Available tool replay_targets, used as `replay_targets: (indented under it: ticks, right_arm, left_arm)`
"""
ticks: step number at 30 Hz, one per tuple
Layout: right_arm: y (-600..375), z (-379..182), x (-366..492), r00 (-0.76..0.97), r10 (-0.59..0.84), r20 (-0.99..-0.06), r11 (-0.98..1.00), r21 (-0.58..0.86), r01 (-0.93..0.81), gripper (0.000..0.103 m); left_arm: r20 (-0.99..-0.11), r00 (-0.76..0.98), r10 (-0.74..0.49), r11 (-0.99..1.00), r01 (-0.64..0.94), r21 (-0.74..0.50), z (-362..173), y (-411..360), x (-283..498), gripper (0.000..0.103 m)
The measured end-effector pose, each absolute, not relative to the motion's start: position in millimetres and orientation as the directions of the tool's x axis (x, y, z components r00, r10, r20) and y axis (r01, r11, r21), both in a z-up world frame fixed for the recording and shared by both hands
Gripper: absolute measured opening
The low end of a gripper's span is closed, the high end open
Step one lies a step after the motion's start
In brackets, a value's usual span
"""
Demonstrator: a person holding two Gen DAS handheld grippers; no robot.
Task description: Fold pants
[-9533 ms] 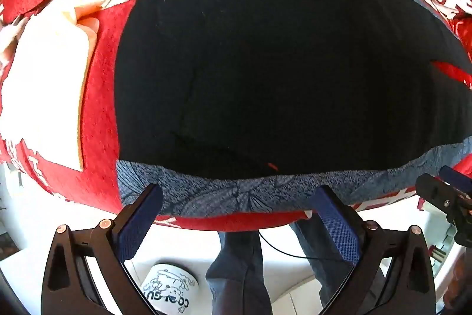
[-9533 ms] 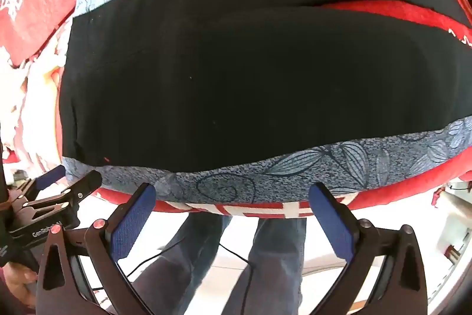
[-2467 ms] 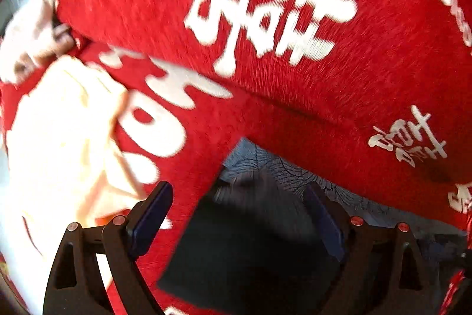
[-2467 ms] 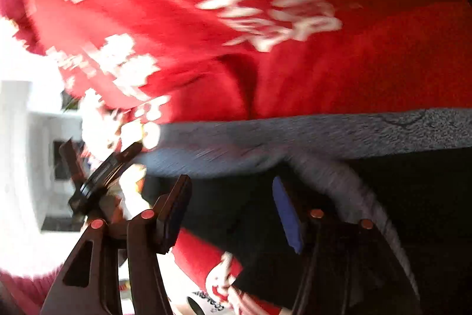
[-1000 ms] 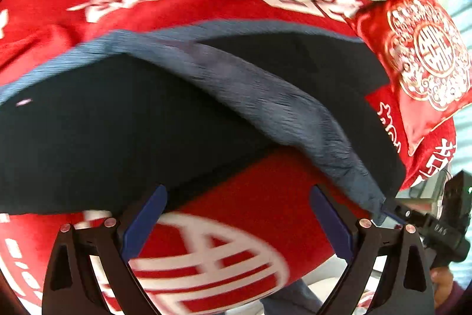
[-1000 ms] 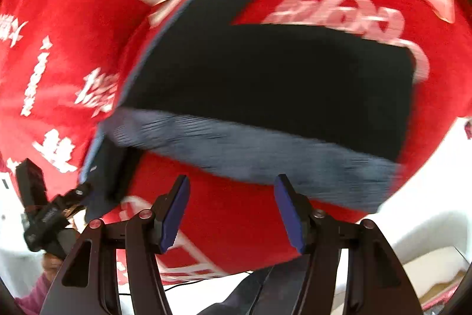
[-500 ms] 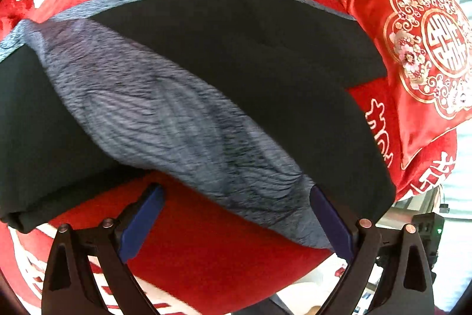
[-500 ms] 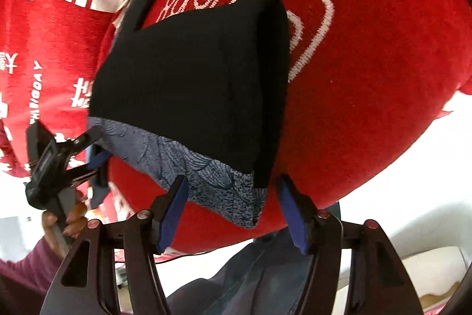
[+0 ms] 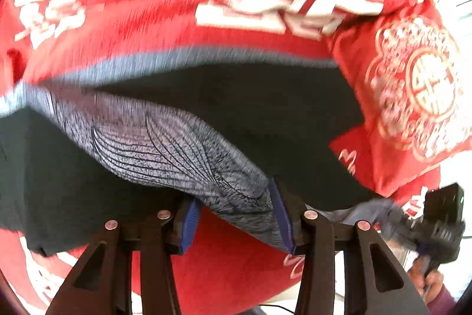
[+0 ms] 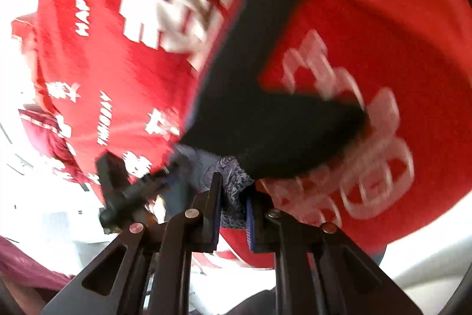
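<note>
Black pants (image 9: 265,120) with a grey leaf-print side band (image 9: 165,149) lie partly folded on a red bedspread. My left gripper (image 9: 236,214) is shut on the grey band at the near edge. My right gripper (image 10: 231,211) is shut on the grey band's end, with the black cloth (image 10: 265,123) stretching up and away from it. The right gripper also shows at the lower right of the left wrist view (image 9: 436,223), and the left gripper shows at the left of the right wrist view (image 10: 126,191).
The red bedspread (image 9: 147,5) with white characters covers the surface under the pants. A red embroidered cushion (image 9: 413,96) lies to the right of the pants. The bed's near edge (image 10: 427,226) drops to a pale floor.
Both grippers have closed on the grey band of the pants; half a second ago both were open just short of it. The cloth at the near edge has lifted slightly.
</note>
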State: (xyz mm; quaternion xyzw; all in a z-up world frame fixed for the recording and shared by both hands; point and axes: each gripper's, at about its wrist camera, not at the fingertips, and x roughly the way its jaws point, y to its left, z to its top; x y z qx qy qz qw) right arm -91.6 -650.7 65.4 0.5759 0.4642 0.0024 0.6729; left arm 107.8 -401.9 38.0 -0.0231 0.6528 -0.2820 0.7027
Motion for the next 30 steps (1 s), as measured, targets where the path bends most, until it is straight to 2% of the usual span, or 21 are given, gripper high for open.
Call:
replay_targets:
  ticks: [3,5,7,9,10,11,13,15,18,19,21,23,30]
  right_arm:
    - [-688.2,76.2,-49.9,0.604,0.505,-0.617,0.348,0.786,0.512,0.015]
    - [-709.0,79.8,-16.7,0.615,0.483,-0.624,0.353,0.781,0.515,0.016]
    - [-725.4,81.4,13.8,0.589,0.467,-0.66,0.402,0.752,0.523,0.019]
    - [-733.5,85.1,41.7,0.533,0.422,-0.734,0.499,0.679,0.539,0.038]
    - [-734.6,89.1,55.7,0.514,0.385,-0.767,0.553,0.637,0.537,0.068]
    - [-738.0,94.1,65.0,0.509,0.348,-0.787,0.595,0.605,0.528,0.09]
    - [-739.1,107.8,81.2,0.534,0.309,-0.787,0.641,0.587,0.494,0.091]
    - [-736.3,114.6,86.0,0.536,0.296,-0.791,0.664,0.574,0.48,0.091]
    - [-728.2,106.3,80.8,0.495,0.268,-0.826,0.681,0.526,0.509,0.09]
    - [-724.4,97.9,73.5,0.472,0.271,-0.839,0.674,0.515,0.529,0.088]
    - [-719.1,74.6,54.8,0.423,0.281,-0.861,0.653,0.495,0.574,0.077]
    - [-716.9,45.8,41.0,0.378,0.298,-0.877,0.623,0.479,0.619,0.062]
    - [-717.8,3.0,57.2,0.407,0.291,-0.866,0.595,0.497,0.632,0.049]
  left_arm:
    - [-0.905,0.053,-0.423,0.841,0.396,-0.37,51.3,-415.6,133.9,0.049]
    - [-0.909,0.085,-0.409,0.85,0.398,-0.345,58.4,-420.7,150.7,0.071]
    - [-0.904,0.136,-0.404,0.856,0.406,-0.321,70.2,-412.3,162.5,0.072]
    - [-0.904,0.198,-0.379,0.864,0.425,-0.269,82.4,-407.8,171.6,0.072]
    - [-0.905,0.218,-0.364,0.869,0.428,-0.247,85.1,-405.5,174.3,0.074]
    - [-0.908,0.235,-0.346,0.877,0.425,-0.224,86.4,-401.8,176.0,0.088]
    - [-0.913,0.271,-0.306,0.897,0.404,-0.18,82.3,-392.1,178.7,0.093]
    - [-0.931,0.273,-0.243,0.909,0.399,-0.12,68.2,-385.5,178.1,0.093]
    - [-0.959,0.271,-0.078,0.937,0.349,0.023,28.3,-369.5,176.2,0.093]
    - [-0.967,0.248,-0.053,0.947,0.321,0.031,16.7,-361.9,176.8,0.093]
    - [-0.978,0.204,-0.037,0.968,0.251,0.016,-1.9,-343.7,176.3,0.093]
    - [-0.984,0.174,-0.025,0.977,0.212,0.013,-15.1,-332.6,174.7,0.093]
    - [-0.987,0.163,-0.007,0.977,0.213,0.028,-31.6,-326.2,168.7,0.093]
